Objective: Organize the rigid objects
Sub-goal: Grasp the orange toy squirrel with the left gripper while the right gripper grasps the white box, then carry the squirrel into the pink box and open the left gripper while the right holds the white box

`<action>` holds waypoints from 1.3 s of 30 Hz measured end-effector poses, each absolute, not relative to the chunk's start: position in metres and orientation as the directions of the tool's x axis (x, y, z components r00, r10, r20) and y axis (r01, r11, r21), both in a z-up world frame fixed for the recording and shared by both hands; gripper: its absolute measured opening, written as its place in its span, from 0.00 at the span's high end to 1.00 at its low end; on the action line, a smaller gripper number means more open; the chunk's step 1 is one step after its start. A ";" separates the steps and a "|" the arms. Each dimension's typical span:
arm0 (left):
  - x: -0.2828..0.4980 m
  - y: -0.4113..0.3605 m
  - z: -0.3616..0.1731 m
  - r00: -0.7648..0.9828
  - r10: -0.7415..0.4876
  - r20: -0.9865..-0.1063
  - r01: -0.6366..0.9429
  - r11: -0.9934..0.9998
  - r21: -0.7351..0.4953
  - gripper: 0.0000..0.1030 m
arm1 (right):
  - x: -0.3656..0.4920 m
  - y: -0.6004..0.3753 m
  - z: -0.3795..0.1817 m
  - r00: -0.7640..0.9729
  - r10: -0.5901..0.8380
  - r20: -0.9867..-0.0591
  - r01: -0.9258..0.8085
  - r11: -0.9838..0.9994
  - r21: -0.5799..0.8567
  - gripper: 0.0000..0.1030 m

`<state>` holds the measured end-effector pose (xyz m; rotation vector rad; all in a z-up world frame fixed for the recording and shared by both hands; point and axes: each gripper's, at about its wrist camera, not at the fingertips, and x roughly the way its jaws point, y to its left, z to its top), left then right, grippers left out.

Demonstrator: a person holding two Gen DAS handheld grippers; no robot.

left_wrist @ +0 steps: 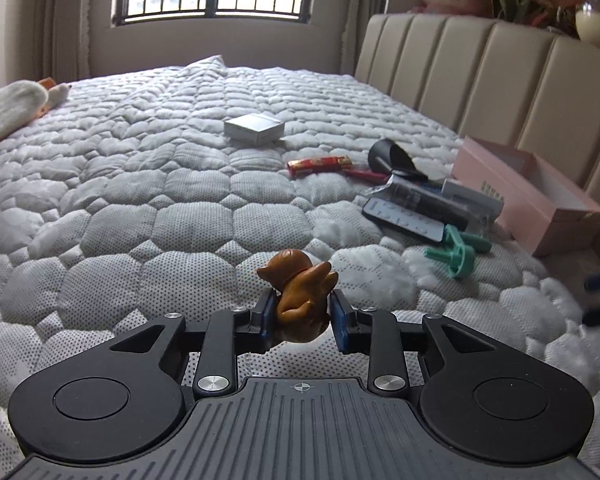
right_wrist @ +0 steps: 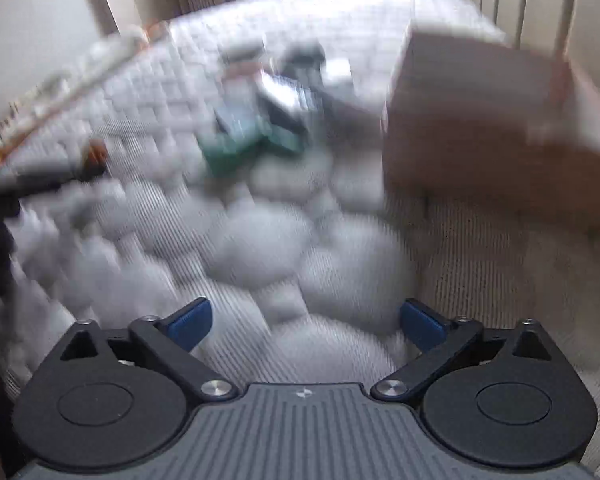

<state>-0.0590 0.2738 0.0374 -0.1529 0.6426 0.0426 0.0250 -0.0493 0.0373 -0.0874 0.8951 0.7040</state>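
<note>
Brown and glossy, a small animal figurine (left_wrist: 300, 296) sits pinched between the blue pads (left_wrist: 339, 320) of the left tool (left_wrist: 302, 316), held clear above the quilted bed (left_wrist: 140, 216); the pads grip only its lower body, the head and tail standing free above them. The right tool (right_wrist: 304, 320) is spread wide with nothing between its fingers, and its view is heavily motion-blurred. Beyond the figurine, to the right in the left wrist view, lies a loose cluster: a green plastic part (left_wrist: 458, 250), a dark remote control (left_wrist: 404, 218), a clear-wrapped dark package (left_wrist: 428, 196) and a black funnel-like piece (left_wrist: 392, 156), several touching or overlapping. Just beside them, against the padded headboard (left_wrist: 480, 76), stands an open pink box (left_wrist: 528, 196), judged the likely receptacle. Farther out lie a red wrapped bar (left_wrist: 320, 165) and, well apart, a small white carton (left_wrist: 254, 130). Risks from here: the rounded, smooth figurine may rotate or slip out of so narrow a grip if swung quickly; released above the soft quilt instead of inside the box, it could roll into a seam. The blurred right tool is near the box and the green part, though how close cannot be told, so a fast sweep could knock the pile or shift the box.
</note>
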 end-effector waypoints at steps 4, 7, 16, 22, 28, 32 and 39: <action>-0.067 0.279 0.048 0.804 -0.017 -0.594 -0.102 0.981 -0.167 0.69 | 0.044 -0.022 0.091 0.523 0.603 -0.602 -0.628 0.751 0.207 0.04; -0.075 0.287 0.053 0.795 -0.020 -0.606 -0.129 0.971 -0.201 0.69 | 0.083 0.024 0.117 0.532 0.617 -0.580 -0.641 0.741 0.201 0.04; -0.093 0.334 0.057 0.838 -0.062 -0.542 -0.148 0.930 -0.335 0.69 | 0.208 0.189 0.122 0.570 0.630 -0.528 -0.669 0.728 0.146 0.05; -0.097 0.361 0.054 0.859 -0.060 -0.508 -0.155 0.916 -0.370 0.69 | 0.272 0.273 0.075 0.522 0.571 -0.634 -0.678 0.728 0.097 0.06; -0.094 0.369 0.044 0.855 -0.079 -0.512 -0.153 0.906 -0.395 0.69 | 0.301 0.319 0.028 0.512 0.504 -0.696 -0.678 0.734 0.032 0.06; -0.093 0.369 0.039 0.852 -0.092 -0.515 -0.149 0.901 -0.407 0.69 | 0.312 0.331 0.020 0.508 0.480 -0.716 -0.687 0.727 -0.001 0.14; -0.099 0.355 0.048 0.852 -0.112 -0.512 -0.128 0.902 -0.412 0.69 | 0.276 0.313 0.048 0.495 0.513 -0.702 -0.745 0.666 -0.039 0.33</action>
